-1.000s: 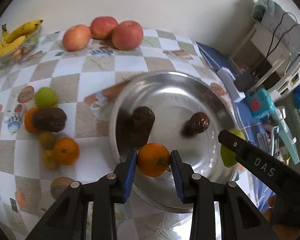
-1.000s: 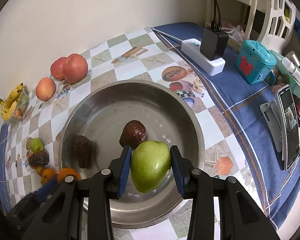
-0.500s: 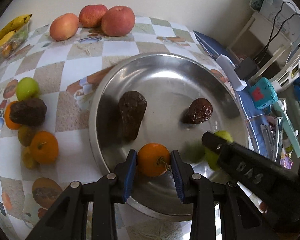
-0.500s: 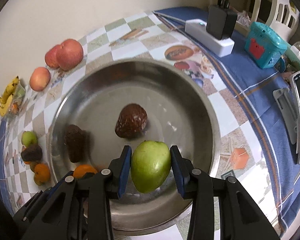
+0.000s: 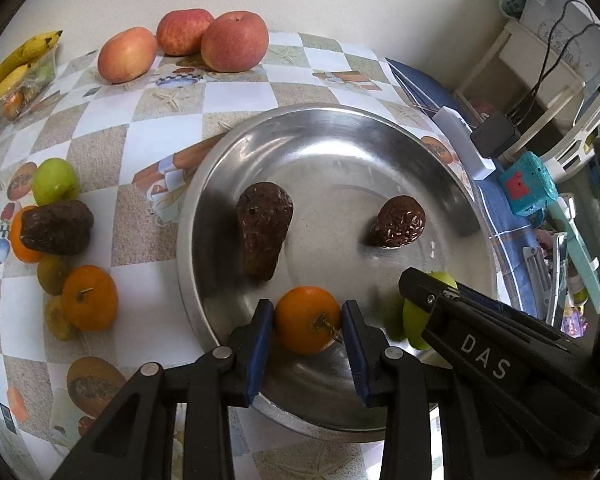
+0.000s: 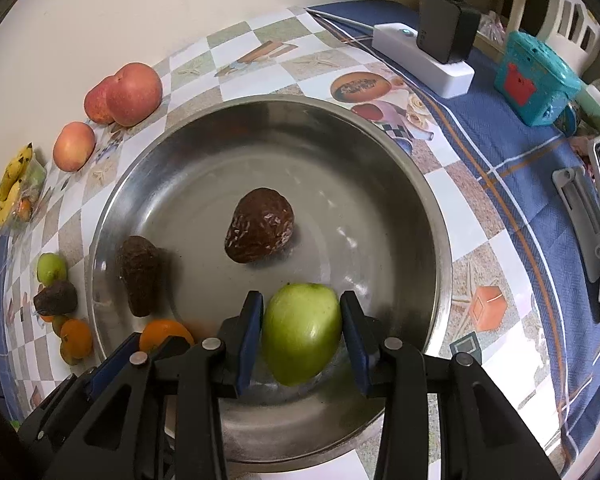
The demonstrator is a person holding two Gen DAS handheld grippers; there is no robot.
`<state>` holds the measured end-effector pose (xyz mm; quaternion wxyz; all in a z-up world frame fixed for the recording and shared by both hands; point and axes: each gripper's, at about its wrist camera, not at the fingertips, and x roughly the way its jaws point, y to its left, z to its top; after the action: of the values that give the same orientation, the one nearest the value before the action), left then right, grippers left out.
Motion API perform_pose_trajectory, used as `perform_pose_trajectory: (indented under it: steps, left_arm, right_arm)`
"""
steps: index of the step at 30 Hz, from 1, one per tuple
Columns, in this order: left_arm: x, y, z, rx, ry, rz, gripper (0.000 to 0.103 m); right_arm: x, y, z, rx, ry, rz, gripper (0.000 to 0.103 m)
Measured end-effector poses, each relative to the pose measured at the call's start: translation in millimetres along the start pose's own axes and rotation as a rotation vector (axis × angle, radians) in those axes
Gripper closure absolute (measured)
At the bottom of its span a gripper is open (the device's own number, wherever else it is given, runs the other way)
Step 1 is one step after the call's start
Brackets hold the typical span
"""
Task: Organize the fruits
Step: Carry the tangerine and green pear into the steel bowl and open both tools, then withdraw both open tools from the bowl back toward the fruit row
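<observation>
Since half a second earlier we had brought both grippers lower over the steel bowl (image 6: 428, 184), and its two dark fruits loomed larger. Our left gripper (image 5: 307, 326) had its jaws closed on the orange (image 5: 307, 319), which sat squarely between them at the bowl's near rim, stem toward the camera. Our right gripper (image 6: 301, 334) had its jaws clamped on the green apple (image 6: 301, 332), also over the bowl's near side, its long axis running roughly away from the camera.
</observation>
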<state>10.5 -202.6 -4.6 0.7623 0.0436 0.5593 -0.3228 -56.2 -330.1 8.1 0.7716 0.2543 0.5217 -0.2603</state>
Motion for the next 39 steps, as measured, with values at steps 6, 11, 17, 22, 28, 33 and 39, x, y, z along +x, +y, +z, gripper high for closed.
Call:
perform_pose_trajectory:
  steps: [6,11,17,22,28,33,39]
  left_arm:
    - [-9.9,3.3,1.1,-0.014,-0.010,-0.027,0.061]
    - [-24.5,5.2,5.0,-0.026,-0.034,-0.042,0.056]
    - [-43.1,18.8,12.1,-0.066,-0.051,-0.019,0.056]
    - [-57.5,49.1,13.0,-0.148,-0.065,0.112,0.056]
    - [-75.4,94.0,13.8,-0.281,-0.106,0.144,0.056]
    - [-92.1,128.2,12.6,-0.367,-0.141,0.178,0.056]
    - [-96.2,150.1,10.2,-0.435,-0.152,0.215,0.043]
  right_arm:
    - [-14.7,6.9,2.6,-0.033,-0.037,-0.010,0.044]
    - [-30.3,6.8,6.4,-0.026,-0.084,-0.005,0.044]
    - [-46.3,3.7,9.6,0.002,-0.144,0.001,0.044]
    - [-42.0,1.6,10.6,0.019,-0.133,-0.006,0.044]
    - [-34.9,12.6,7.2,-0.015,-0.107,0.006,0.044]
    - [-33.4,30.2,3.2,-0.064,-0.099,0.041,0.044]
    - [-31.7,41.4,0.0,-0.102,-0.101,0.038,0.042]
